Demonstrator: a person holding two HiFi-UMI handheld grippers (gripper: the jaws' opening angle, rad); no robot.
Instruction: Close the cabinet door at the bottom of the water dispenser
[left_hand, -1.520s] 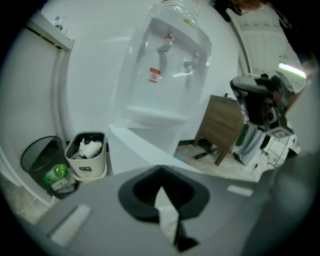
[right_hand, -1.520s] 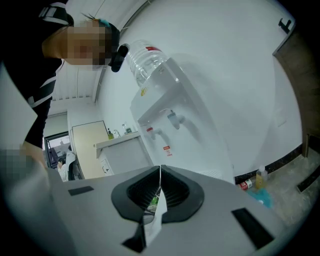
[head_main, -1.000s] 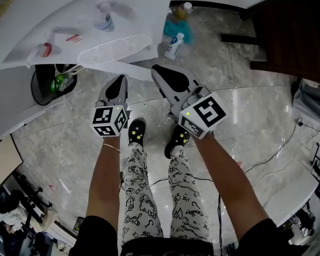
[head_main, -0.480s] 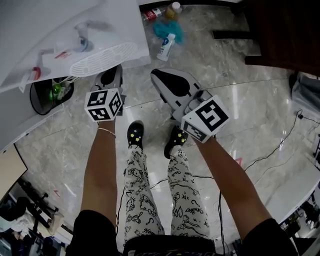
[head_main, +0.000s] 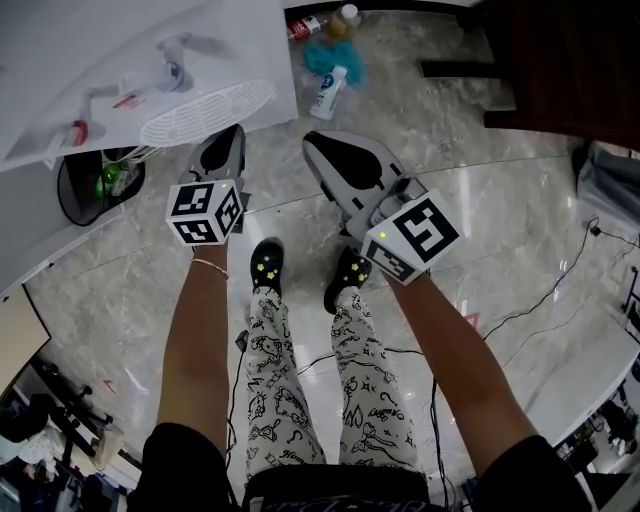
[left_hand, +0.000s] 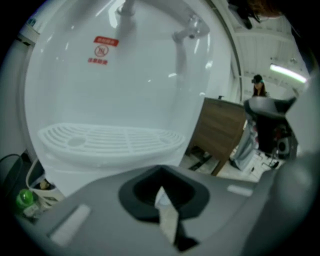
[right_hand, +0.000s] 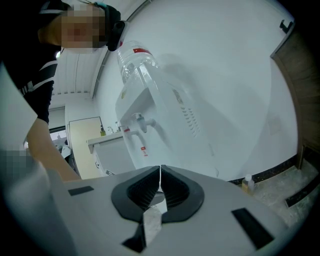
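Note:
The white water dispenser (head_main: 150, 45) fills the upper left of the head view, with its ribbed drip tray (head_main: 205, 108) and taps (head_main: 175, 72) seen from above. The cabinet door below the tray is hidden in that view. My left gripper (head_main: 228, 140) is shut and empty, its tip just under the tray's right end. In the left gripper view the drip tray (left_hand: 110, 142) and the plain white front beneath it lie close ahead of the left gripper (left_hand: 160, 187). My right gripper (head_main: 318, 140) is shut and empty over the floor, right of the dispenser. The right gripper (right_hand: 160, 172) faces the dispenser's side (right_hand: 160, 125) with its water bottle (right_hand: 137, 62).
A black bin (head_main: 95, 185) with a green bottle stands left of the dispenser. Bottles (head_main: 325, 90) and a teal cloth (head_main: 325, 55) lie on the marble floor behind. A dark wooden cabinet (head_main: 560, 60) is at the upper right. Cables (head_main: 530, 320) trail on the right. My feet (head_main: 265, 265) stand below the grippers.
My left gripper has moved forward and left, up to the dispenser's front under the drip tray. The right gripper has hardly moved.

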